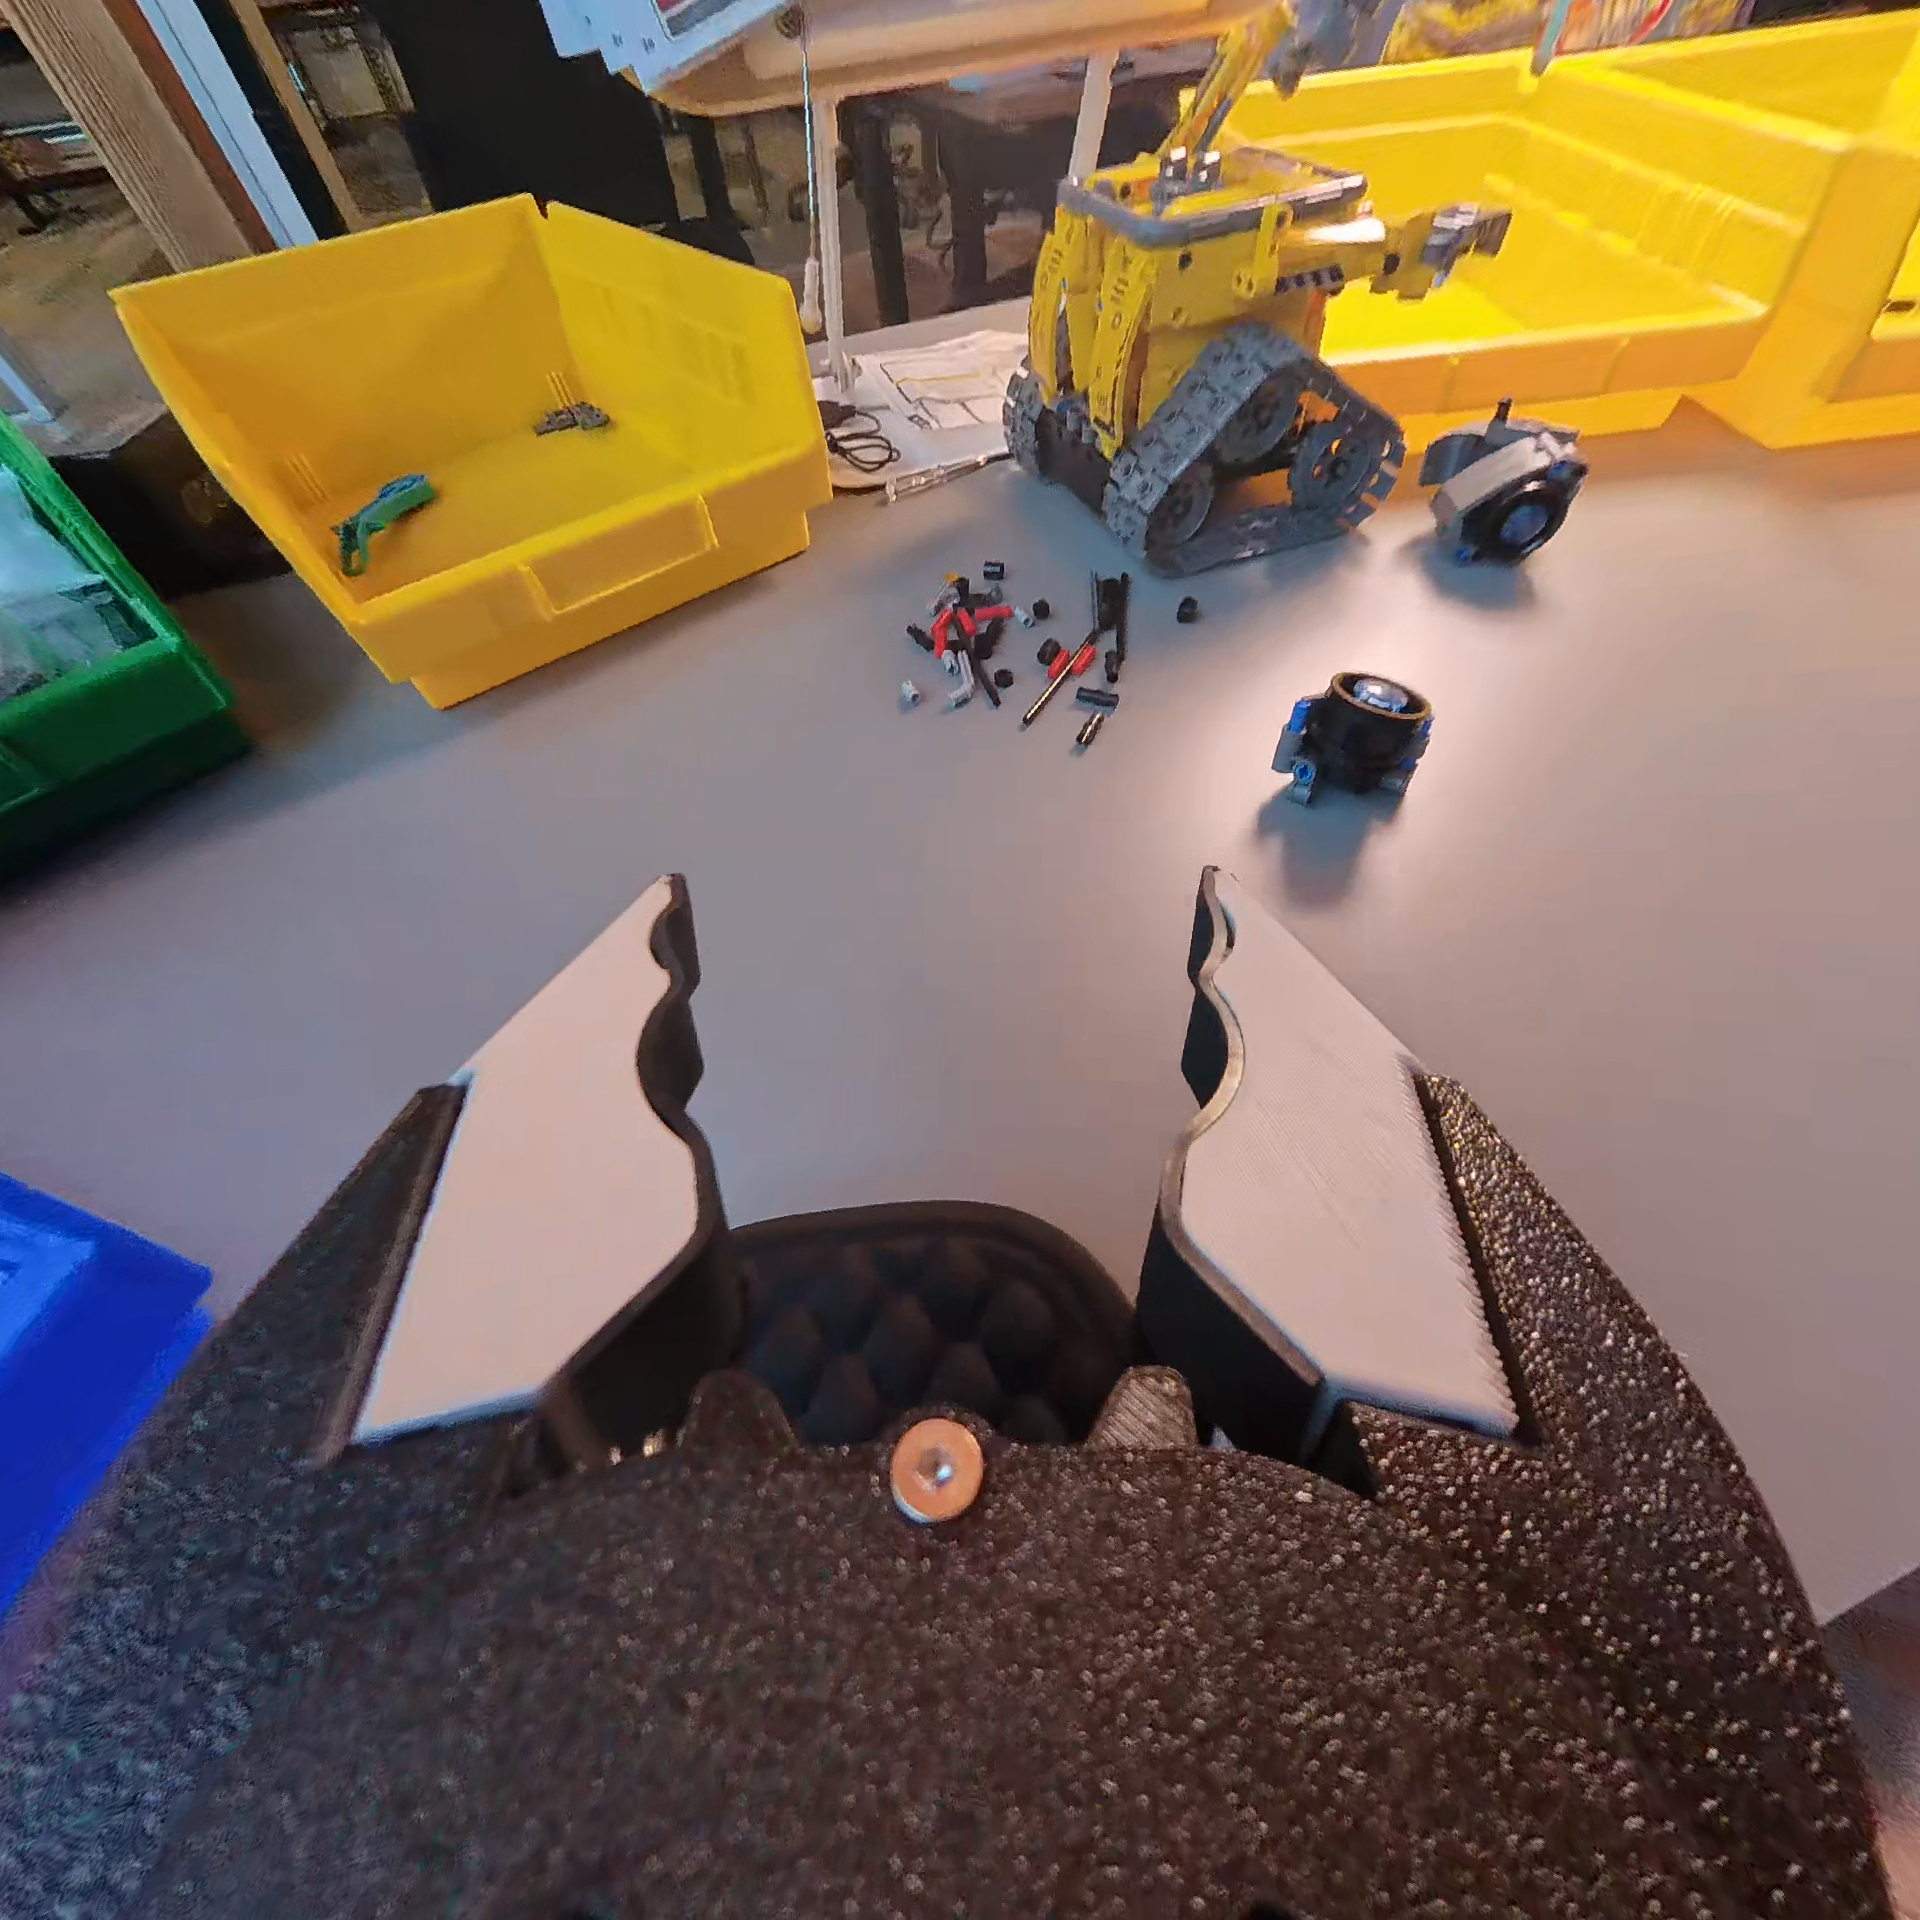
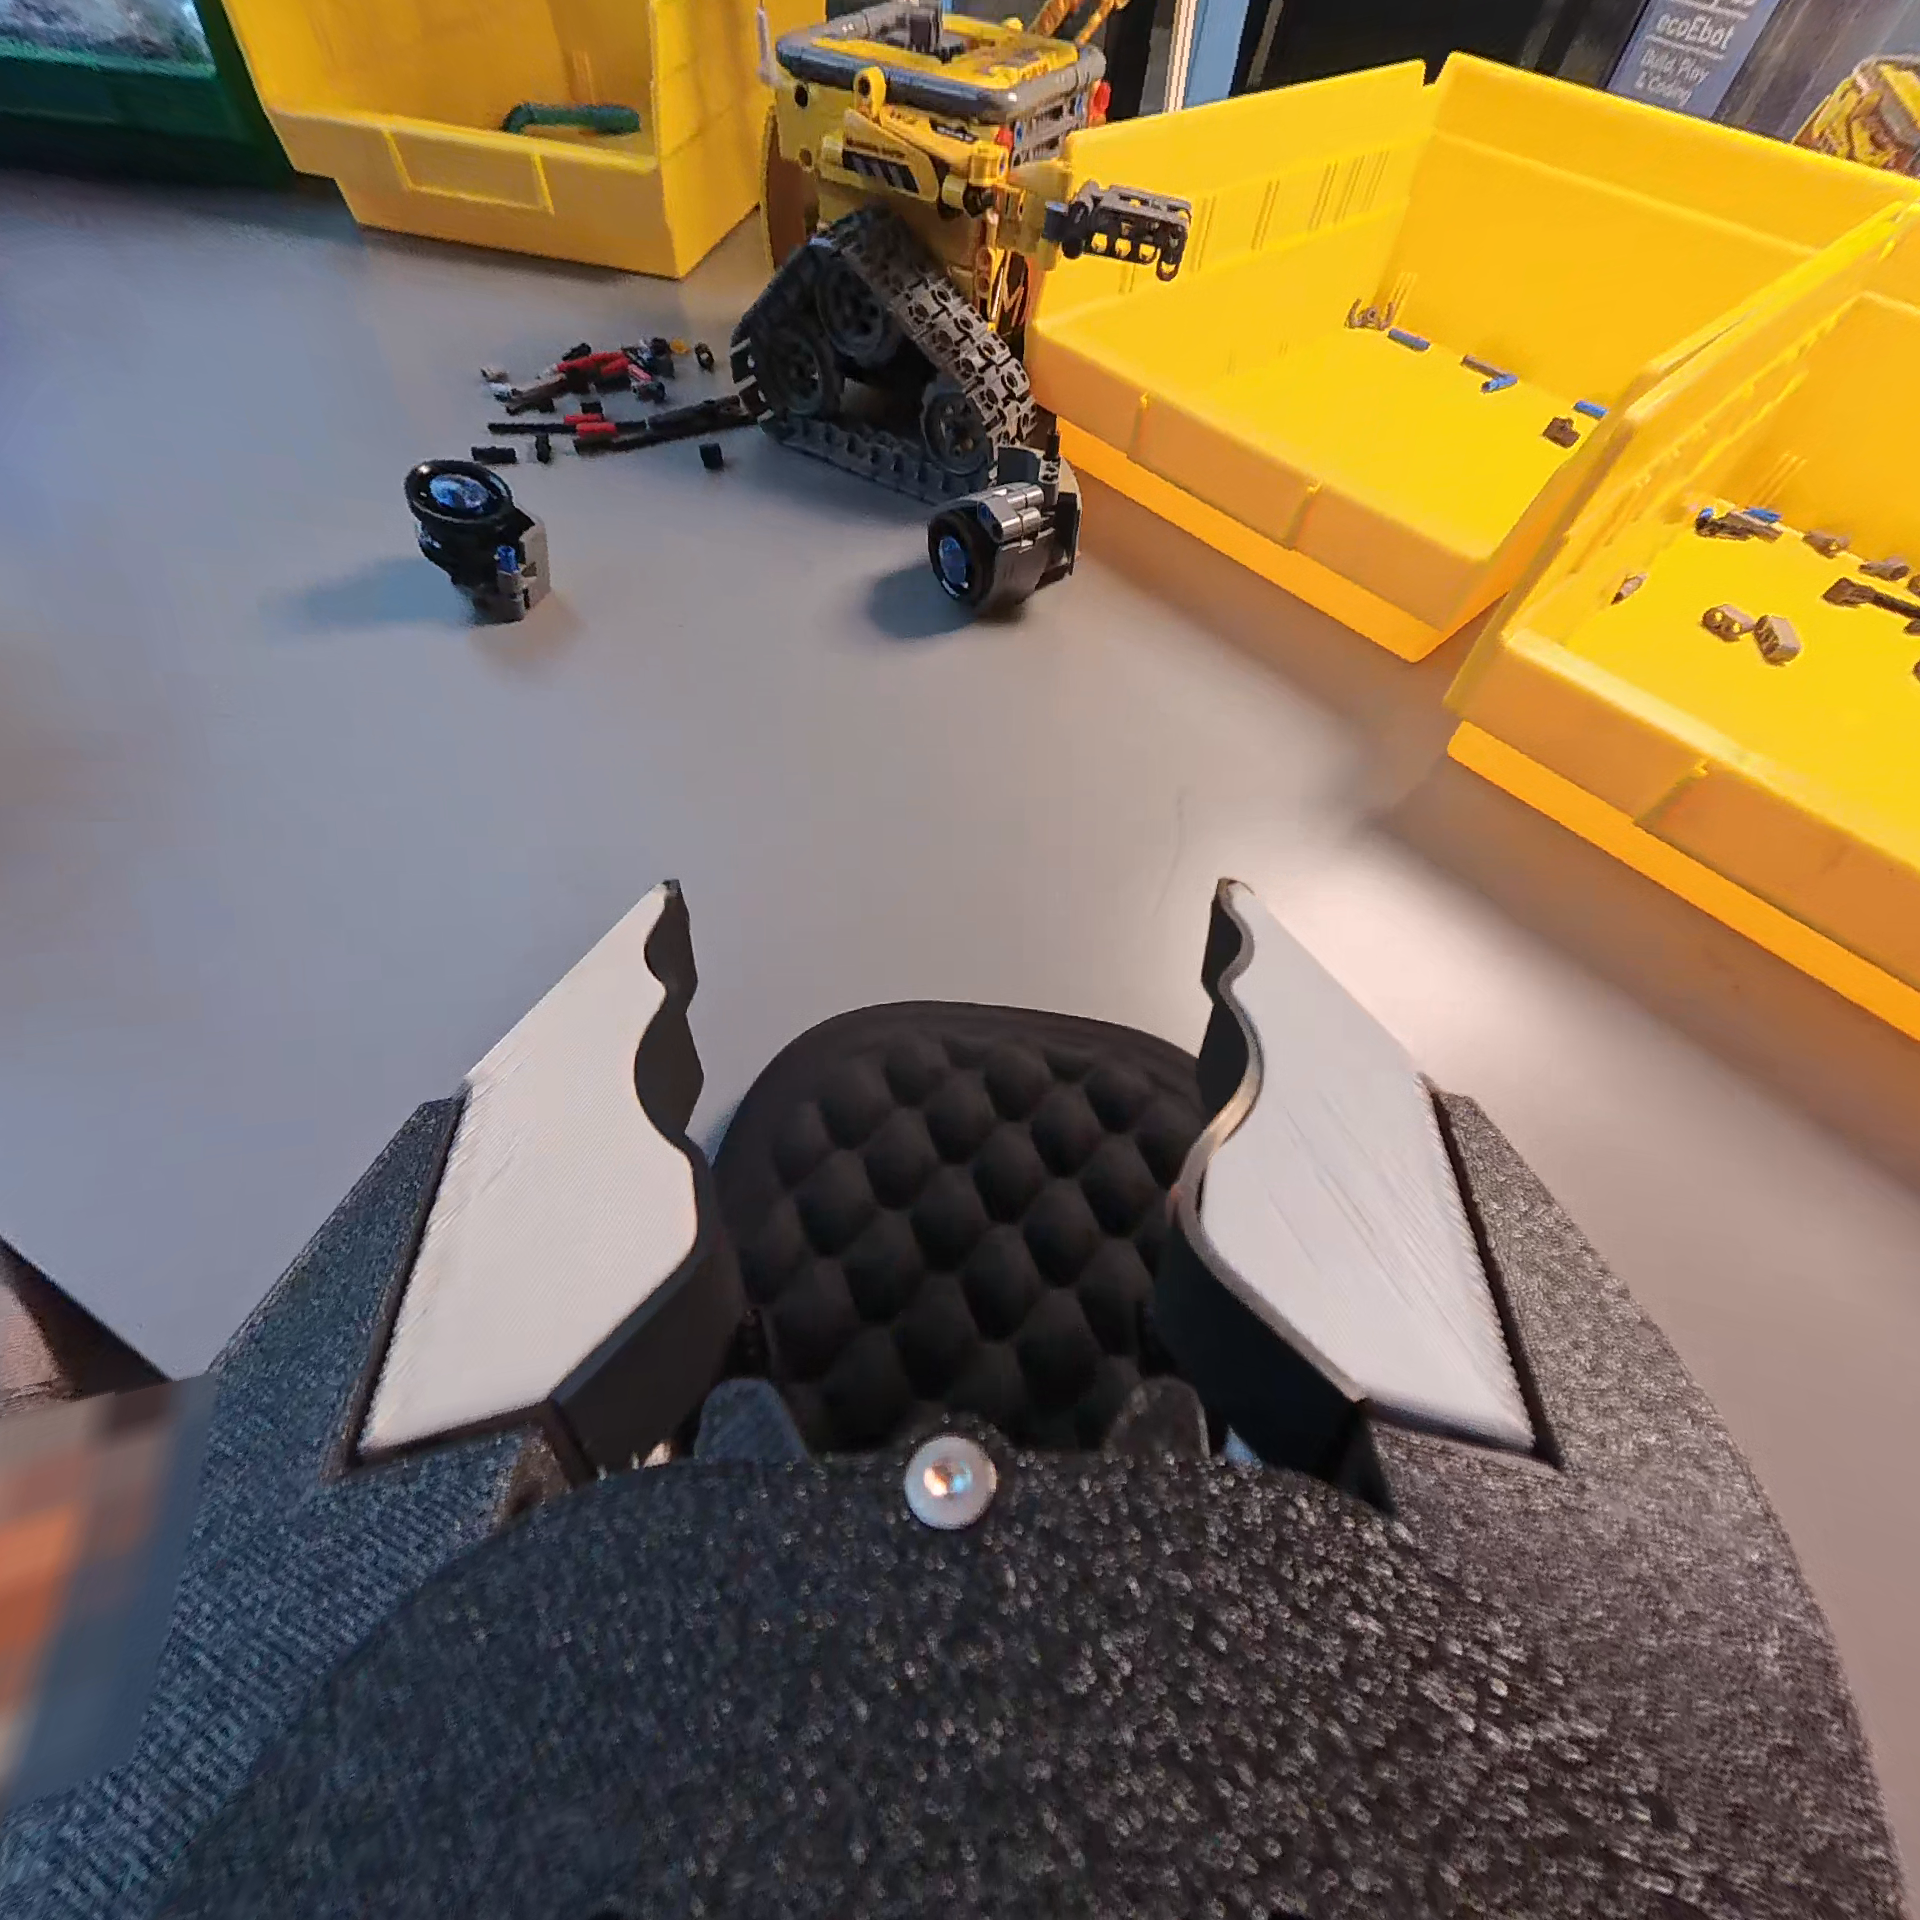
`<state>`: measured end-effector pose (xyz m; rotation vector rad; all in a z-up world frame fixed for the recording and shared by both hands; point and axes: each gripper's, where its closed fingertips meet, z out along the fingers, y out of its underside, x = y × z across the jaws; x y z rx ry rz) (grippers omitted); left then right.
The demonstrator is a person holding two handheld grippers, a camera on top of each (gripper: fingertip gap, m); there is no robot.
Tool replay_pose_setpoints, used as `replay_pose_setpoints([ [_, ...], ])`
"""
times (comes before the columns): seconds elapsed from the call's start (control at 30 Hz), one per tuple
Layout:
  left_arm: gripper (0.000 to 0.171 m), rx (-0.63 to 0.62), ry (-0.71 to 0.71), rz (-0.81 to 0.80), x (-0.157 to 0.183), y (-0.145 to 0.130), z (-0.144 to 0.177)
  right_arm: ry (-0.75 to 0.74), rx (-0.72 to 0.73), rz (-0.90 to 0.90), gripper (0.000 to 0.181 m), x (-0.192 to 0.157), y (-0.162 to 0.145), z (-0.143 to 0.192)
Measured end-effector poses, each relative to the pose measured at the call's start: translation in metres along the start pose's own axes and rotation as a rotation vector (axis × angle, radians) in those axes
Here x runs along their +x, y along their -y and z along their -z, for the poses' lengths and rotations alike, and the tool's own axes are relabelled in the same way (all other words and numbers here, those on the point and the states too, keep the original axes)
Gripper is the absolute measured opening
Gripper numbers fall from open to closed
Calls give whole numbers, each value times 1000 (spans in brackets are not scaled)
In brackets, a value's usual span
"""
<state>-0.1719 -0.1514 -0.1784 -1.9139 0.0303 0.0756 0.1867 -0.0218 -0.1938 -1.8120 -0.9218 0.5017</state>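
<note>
Tracked yellow toy robot [image 1: 1195,384] stood upper centre-right on the grey surface [image 1: 831,935], both tongs empty.
Left tongs [image 1: 940,883] and right tongs [image 2: 951,894] were spread wide, hovering; loose small parts [image 1: 1008,644] and a lens module [image 1: 1356,732] lay ahead.

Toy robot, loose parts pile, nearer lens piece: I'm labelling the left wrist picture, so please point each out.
toy robot [image 1: 1174,312]: left wrist view, on its yellow body.
loose parts pile [image 1: 1013,649]: left wrist view, middle of the scatter.
lens piece [image 1: 1356,732]: left wrist view, on its black ring.
</note>
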Motion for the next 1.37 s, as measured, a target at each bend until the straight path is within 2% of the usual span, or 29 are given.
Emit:
replay_pose_setpoints([
  [0.2,93,53,-27,105,-9,4,4,-23,12,27,97,0,3,-2],
  [0.57,96,-10,33,36,-8,-2,-3,-38,24,60,92,-2,5,0],
  [0.6,96,-7,39,30,-8,-1,-3,-40,26,63,88,-2,5,0],
  [0.67,92,7,59,9,-7,3,-2,-44,59,74,66,-3,12,2],
  [0.73,75,55,75,-34,-1,15,-1,-78,156,101,39,-6,33,5],
  [0.83,44,100,65,-99,19,35,-11,43,319,132,12,-54,76,9],
  [0.93,0,90,67,-195,38,48,-35,318,442,123,0,-138,117,14],
  [1.03,0,47,89,-263,51,55,-64,583,521,181,0,-227,147,27],
  [1.13,0,-29,142,-355,54,53,-88,699,499,272,0,-285,158,28],
  [1.23,0,-58,181,-436,57,50,-102,690,442,321,0,-303,156,9],
  [1.37,0,-54,207,-482,60,49,-106,655,322,307,0,-300,136,-18],
])
